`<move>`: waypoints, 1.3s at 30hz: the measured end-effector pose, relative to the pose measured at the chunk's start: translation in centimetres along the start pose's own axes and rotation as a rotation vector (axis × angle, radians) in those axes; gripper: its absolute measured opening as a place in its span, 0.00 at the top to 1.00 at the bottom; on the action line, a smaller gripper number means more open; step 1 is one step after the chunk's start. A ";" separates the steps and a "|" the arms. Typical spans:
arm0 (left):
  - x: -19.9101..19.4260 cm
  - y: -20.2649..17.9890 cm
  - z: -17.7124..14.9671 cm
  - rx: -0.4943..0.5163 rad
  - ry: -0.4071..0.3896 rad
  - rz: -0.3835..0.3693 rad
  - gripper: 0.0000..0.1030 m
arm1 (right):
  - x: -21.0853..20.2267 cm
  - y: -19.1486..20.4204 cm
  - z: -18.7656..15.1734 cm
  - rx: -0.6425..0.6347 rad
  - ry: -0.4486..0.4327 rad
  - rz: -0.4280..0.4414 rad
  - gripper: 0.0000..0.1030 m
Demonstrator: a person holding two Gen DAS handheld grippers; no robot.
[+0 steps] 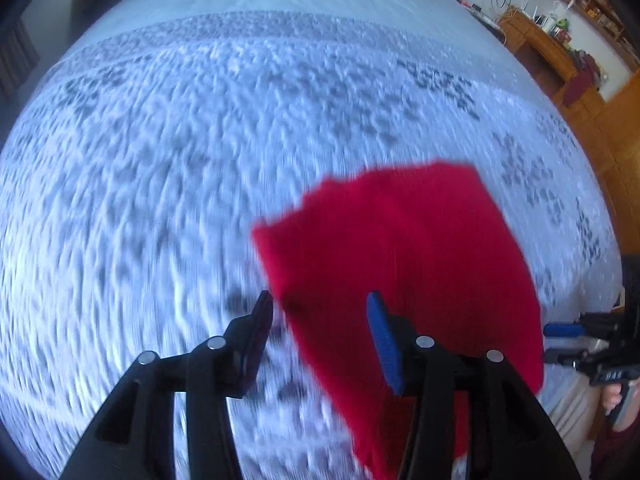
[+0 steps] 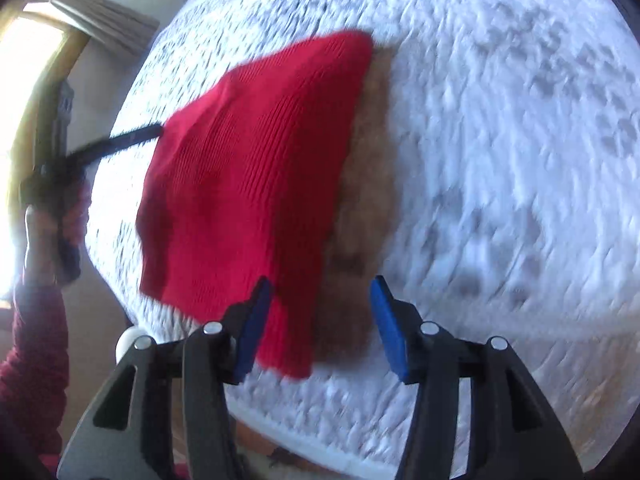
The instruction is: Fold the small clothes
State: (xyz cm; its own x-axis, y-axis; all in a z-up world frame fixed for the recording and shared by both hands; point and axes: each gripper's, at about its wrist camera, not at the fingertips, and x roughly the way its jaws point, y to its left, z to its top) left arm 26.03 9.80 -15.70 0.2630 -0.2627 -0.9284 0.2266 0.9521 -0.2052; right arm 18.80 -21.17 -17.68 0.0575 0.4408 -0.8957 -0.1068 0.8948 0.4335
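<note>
- Clearly, from the left wrist, the left claw [image 1: 320,340] stands about half open, its blue pads gripping nothing; the red knit garment [image 1: 404,256] lies flat on the bed [image 1: 168,152], just ahead and to the right, and its lower part passes behind the right-hand finger.
- Far right in that view, the right claw [image 1: 560,340] shows at the edge, held in a hand; its pads look apart, with no cloth in them.
- From the right wrist, the right claw [image 2: 322,328] is likewise about half open and empty. The red knit garment [image 2: 248,160] lies folded on the white patterned bed [image 2: 500,140], partly over a brown fuzzy piece [image 2: 360,216] that peeks out along its right side.
- At the left of this view, a finger of the left claw [image 2: 120,144] reaches toward the garment's edge; whether it touches is unclear.
- Judging by the ribbed knit, the garment is light, soft and floppy, not slippery or fragile. It will sag if lifted by one point, so the best hold is a pinch at two corners of one edge.
</note>
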 end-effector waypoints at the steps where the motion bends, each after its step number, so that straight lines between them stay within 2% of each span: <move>1: -0.2 -0.2 -1.8 -0.014 0.017 -0.021 0.52 | 0.3 0.1 -0.5 0.007 0.012 0.016 0.49; 3: -0.1 -0.8 -4.4 -0.049 0.052 -0.054 0.51 | 1.0 0.0 -1.3 0.039 0.035 0.057 0.49; 5: 0.2 -1.6 -6.5 -0.082 0.066 -0.077 0.46 | 1.6 -0.1 -1.7 0.071 0.050 0.063 0.48; 7: 0.8 -2.4 -8.1 -0.098 0.092 -0.060 0.46 | 2.2 0.2 -1.8 0.062 0.060 0.048 0.48; 8: 1.3 -2.7 -8.6 -0.101 0.099 -0.070 0.50 | 2.6 0.4 -1.8 0.060 0.072 0.035 0.58; 9: 1.6 -2.9 -9.0 -0.109 0.104 -0.088 0.65 | 2.9 0.6 -1.8 0.059 0.079 0.040 0.65; 10: 1.9 -3.1 -9.3 -0.125 0.111 -0.101 0.73 | 3.1 0.7 -1.8 0.064 0.086 0.059 0.78; 11: 2.0 -3.0 -9.4 -0.136 0.109 -0.096 0.77 | 3.2 1.0 -1.7 0.069 0.088 0.071 0.81; 12: 1.7 -3.1 -9.3 -0.137 0.104 -0.096 0.81 | 3.0 1.2 -1.7 0.065 0.081 0.063 0.82; 14: 1.1 -3.3 -9.2 -0.135 0.096 -0.090 0.83 | 1.7 2.0 -2.1 0.020 0.053 0.041 0.83; 17: 1.0 -3.7 -9.7 -0.102 0.097 -0.043 0.83 | 0.8 2.9 -2.7 -0.032 0.033 -0.012 0.84; 21: 2.2 -3.7 -10.4 -0.101 0.089 -0.023 0.83 | 3.3 2.7 -3.2 -0.056 0.073 -0.085 0.85; 24: 2.4 -3.7 -10.6 -0.111 0.076 -0.026 0.82 | 4.5 2.3 -3.4 -0.046 0.081 -0.091 0.84; 25: 2.3 -3.7 -10.5 -0.109 0.072 -0.031 0.82 | 4.5 2.4 -3.4 -0.045 0.081 -0.087 0.84; 27: 2.0 -3.5 -10.3 -0.113 0.058 -0.051 0.75 | 4.2 2.4 -3.3 -0.045 0.079 -0.075 0.82; 28: 1.4 -3.1 -10.5 -0.123 0.053 -0.065 0.70 | 3.7 2.2 -3.3 -0.052 0.075 -0.068 0.75; 30: 0.1 -2.1 -10.3 -0.161 0.022 -0.090 0.44 | 2.6 2.1 -3.3 -0.049 0.069 -0.048 0.68; 33: -1.6 -0.8 -9.4 -0.194 -0.040 -0.097 0.36 | 0.7 2.3 -3.0 -0.065 0.032 -0.043 0.61; 36: -1.8 0.3 -7.7 -0.224 -0.044 -0.052 0.35 | -1.0 2.9 -1.6 -0.078 -0.012 -0.082 0.60; 39: -1.2 0.7 -6.4 -0.231 -0.012 -0.033 0.33 | -2.0 3.4 -0.2 -0.092 -0.053 -0.141 0.55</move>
State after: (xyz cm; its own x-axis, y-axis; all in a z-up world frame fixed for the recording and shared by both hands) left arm 19.90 11.75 -16.67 0.2709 -0.2950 -0.9163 0.0146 0.9530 -0.3025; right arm 18.14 -19.05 -14.46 0.1306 0.3169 -0.9394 -0.1842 0.9388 0.2910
